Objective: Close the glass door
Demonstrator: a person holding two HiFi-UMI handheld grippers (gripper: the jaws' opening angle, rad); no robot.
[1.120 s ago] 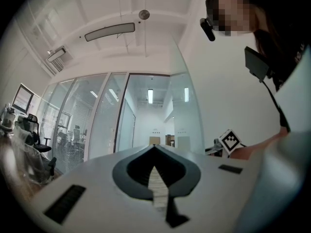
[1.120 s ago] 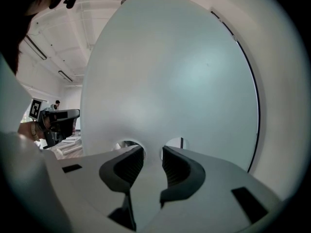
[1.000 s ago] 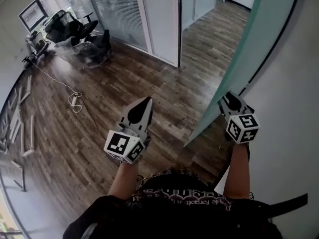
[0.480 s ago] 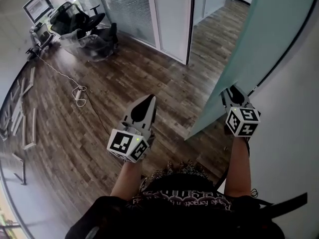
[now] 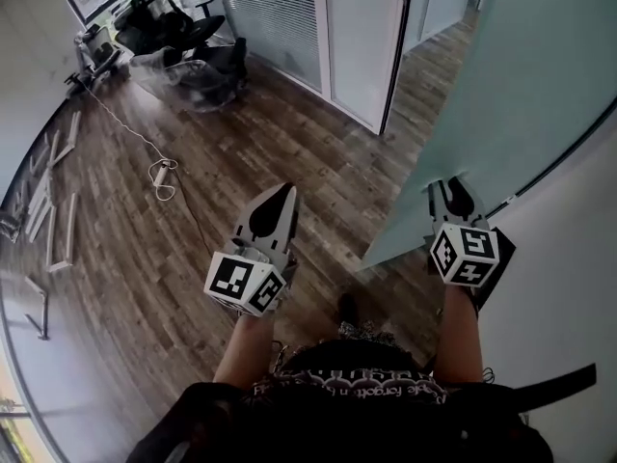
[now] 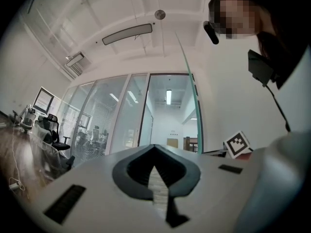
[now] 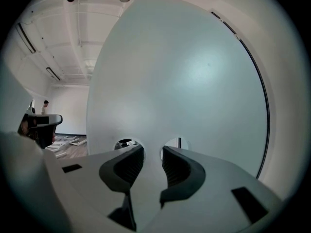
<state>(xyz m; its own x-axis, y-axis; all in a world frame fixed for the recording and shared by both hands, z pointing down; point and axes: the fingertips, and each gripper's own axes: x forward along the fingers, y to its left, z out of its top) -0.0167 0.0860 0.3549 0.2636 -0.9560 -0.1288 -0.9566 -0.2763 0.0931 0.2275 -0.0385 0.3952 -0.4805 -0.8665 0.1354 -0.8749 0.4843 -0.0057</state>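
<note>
The frosted glass door (image 5: pixel 511 95) stands ajar at the right, its lower corner over the wood floor. My right gripper (image 5: pixel 451 189) has its tips against the door's face near the lower edge. In the right gripper view the door (image 7: pixel 184 81) fills the frame, and the right gripper (image 7: pixel 152 152) shows a narrow gap between its jaws with nothing held. My left gripper (image 5: pixel 280 195) hangs shut and empty over the floor, left of the door. From the left gripper (image 6: pixel 154 147) the door's thin green edge (image 6: pixel 188 81) runs upward.
A white wall (image 5: pixel 569 258) is close behind the door on the right. Glass partitions with a dark door frame (image 5: pixel 395 56) stand ahead. Office chairs (image 5: pixel 178 37) and a cable with a power strip (image 5: pixel 162 175) are at the far left, and loose boards (image 5: pixel 58 220) lie by the left wall.
The view has swung so the partitions and chairs slide right. The door's face takes up more of the upper right. My right gripper stays on the door; the left stays shut.
</note>
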